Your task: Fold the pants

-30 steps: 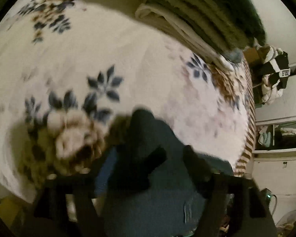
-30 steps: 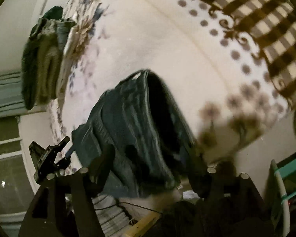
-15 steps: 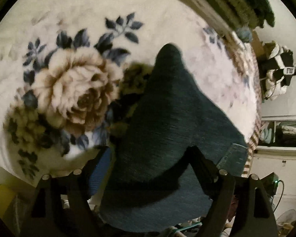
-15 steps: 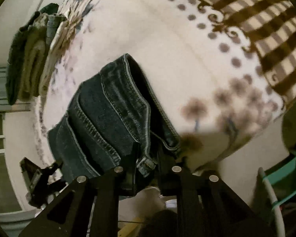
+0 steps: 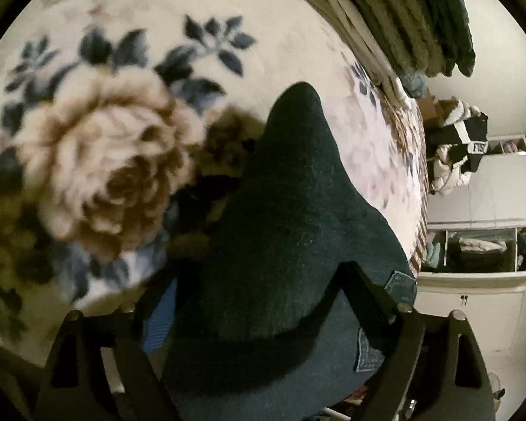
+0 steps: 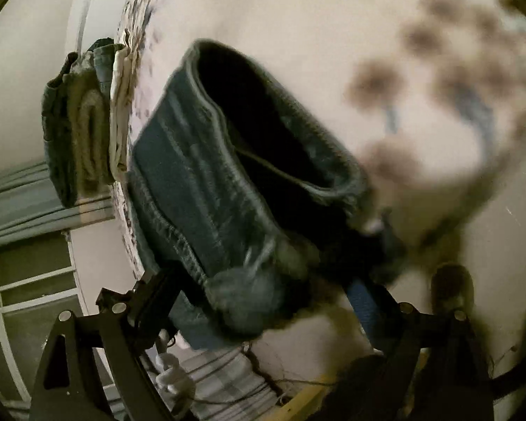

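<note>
left tongs point(image 5: 245, 291): jaws wide, just been opening, jeans between, not pinched
right tongs point(image 6: 273, 294): sprung wide too, denim bunched between
jeans point(image 5: 291, 210): folded on the flowery bed blanket point(image 5: 98, 161)
further back: stacked folded clothes point(image 5: 403, 17)
writing: jacket point(image 5: 463, 140) patch, unreadable

Blur and cut-offs in your two wrist views

Your jeans point(image 5: 284, 245) run off the left view's bottom edge and hide the blanket point(image 5: 227, 10) beneath. In the right view the jeans' near end point(image 6: 241, 301) and the blanket's dotted border point(image 6: 438, 80) are smeared; the pile point(image 6: 80, 119) at the bed's far edge is too small to identify.
</note>
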`<state>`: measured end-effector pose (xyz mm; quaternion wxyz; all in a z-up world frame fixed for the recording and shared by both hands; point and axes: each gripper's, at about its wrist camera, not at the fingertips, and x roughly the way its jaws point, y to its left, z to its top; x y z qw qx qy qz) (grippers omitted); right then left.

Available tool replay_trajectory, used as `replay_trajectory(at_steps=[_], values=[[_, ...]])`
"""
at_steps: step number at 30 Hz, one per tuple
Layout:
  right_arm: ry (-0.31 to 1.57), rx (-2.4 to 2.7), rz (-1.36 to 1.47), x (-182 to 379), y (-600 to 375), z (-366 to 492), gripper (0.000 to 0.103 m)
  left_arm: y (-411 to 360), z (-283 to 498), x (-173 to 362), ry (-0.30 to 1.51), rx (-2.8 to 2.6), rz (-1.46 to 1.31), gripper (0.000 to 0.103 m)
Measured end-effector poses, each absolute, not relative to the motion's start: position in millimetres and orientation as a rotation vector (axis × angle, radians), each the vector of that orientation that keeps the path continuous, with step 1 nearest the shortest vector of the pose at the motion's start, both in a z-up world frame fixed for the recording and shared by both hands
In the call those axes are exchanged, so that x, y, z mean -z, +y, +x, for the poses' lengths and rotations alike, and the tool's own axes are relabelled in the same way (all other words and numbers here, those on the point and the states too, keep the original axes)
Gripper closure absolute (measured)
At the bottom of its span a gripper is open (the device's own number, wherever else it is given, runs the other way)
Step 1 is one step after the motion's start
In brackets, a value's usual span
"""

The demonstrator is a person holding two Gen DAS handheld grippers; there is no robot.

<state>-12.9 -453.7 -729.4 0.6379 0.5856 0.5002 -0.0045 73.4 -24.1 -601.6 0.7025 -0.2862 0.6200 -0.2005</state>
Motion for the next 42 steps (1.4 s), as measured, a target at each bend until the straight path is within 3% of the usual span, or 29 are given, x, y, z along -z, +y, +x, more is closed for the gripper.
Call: replay_trajectory(at_steps=[3, 4, 6, 8, 13, 15, 16, 17, 18, 19, 20, 22, 34, 42], values=[[1.015, 0.009, 1.299, 710, -451, -10, 0.007, -30, 77, 602, 1.377, 0.475, -0.607, 0.013], [0.987, 0.008, 1.261, 700, -450, -9, 0.007, -31, 78, 603, 1.379, 0.480, -0.609, 0.008], [1.035, 0.006, 1.190, 699, -442, 1, 0.007, -34, 81, 605, 1.375, 0.493, -0.615, 0.002], [1.084, 0.001, 1.236, 720, -440, 7, 0.006, -37, 82, 605, 1.372, 0.498, -0.608, 0.001], [0.999, -0.032, 1.327, 721, -441, 23, 0.005, -36, 81, 604, 1.342, 0.519, -0.611, 0.001], [0.993, -0.022, 1.313, 722, -437, 27, 0.011, -33, 78, 603, 1.332, 0.512, -0.610, 0.010], [0.996, -0.006, 1.294, 722, -434, 32, 0.020, -31, 78, 602, 1.329, 0.508, -0.613, 0.024], [1.002, 0.005, 1.279, 721, -430, 39, 0.034, -24, 75, 600, 1.320, 0.504, -0.631, 0.042], [1.004, 0.006, 1.273, 719, -430, 37, 0.048, -17, 74, 598, 1.316, 0.500, -0.650, 0.052], [1.004, 0.005, 1.267, 715, -430, 30, 0.054, -13, 72, 598, 1.316, 0.504, -0.668, 0.060], [1.003, 0.002, 1.266, 710, -435, 21, 0.066, -8, 69, 594, 1.318, 0.509, -0.689, 0.063], [1.004, 0.005, 1.248, 699, -434, 18, 0.074, -9, 66, 586, 1.319, 0.512, -0.685, 0.066], [1.007, -0.031, 1.172, 629, -440, 19, 0.077, -16, 61, 494, 1.267, 0.546, -0.654, 0.068], [0.943, -0.076, 1.129, 523, -439, 42, 0.077, -21, 86, 372, 1.194, 0.550, -0.650, 0.068]])
